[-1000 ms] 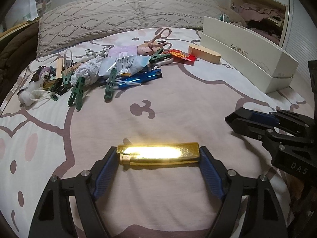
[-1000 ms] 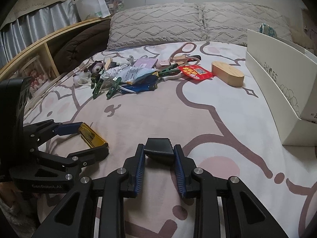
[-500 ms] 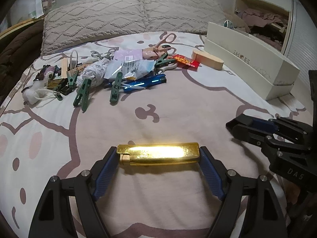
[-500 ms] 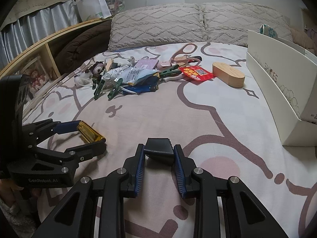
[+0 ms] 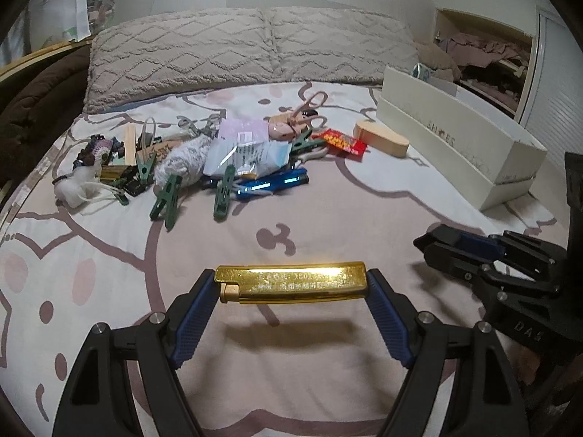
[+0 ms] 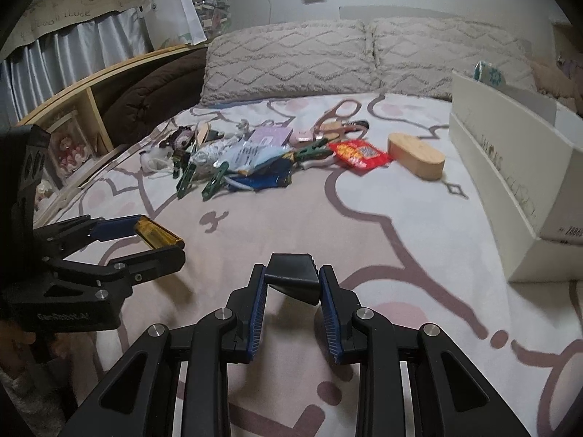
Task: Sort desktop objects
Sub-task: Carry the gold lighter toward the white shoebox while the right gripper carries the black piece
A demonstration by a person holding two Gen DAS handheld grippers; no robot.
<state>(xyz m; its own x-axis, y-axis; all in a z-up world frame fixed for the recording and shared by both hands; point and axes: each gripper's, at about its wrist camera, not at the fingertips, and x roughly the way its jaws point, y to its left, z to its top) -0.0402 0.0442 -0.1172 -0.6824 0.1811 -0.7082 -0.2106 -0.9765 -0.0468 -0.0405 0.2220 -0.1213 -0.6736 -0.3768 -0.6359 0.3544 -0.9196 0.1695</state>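
Note:
My left gripper [image 5: 291, 284] is shut on a gold lighter [image 5: 291, 281], held crosswise by its two ends above the bedspread; its shadow lies below it. The right wrist view shows that same gripper [image 6: 153, 235] at the left with the gold lighter [image 6: 158, 233]. My right gripper [image 6: 291, 284] is shut on a small black binder clip [image 6: 291, 276]; from the left wrist view it [image 5: 433, 244] sits at the right edge. A heap of mixed objects [image 5: 233, 156] lies further up the bed: green clothespins, blue lighters, packets, pink scissors.
A red snack packet [image 5: 342, 142] and an oval wooden box [image 5: 382, 138] lie right of the heap. A long white shoe box [image 5: 455, 145] stands along the right. Two pillows [image 5: 255, 47] line the headboard. A brown blanket and wooden shelf [image 6: 91, 87] run along the left.
My left gripper has risen with the gold lighter, so the view now takes in more of the pillows and wall. The right gripper and its clip have stayed still.

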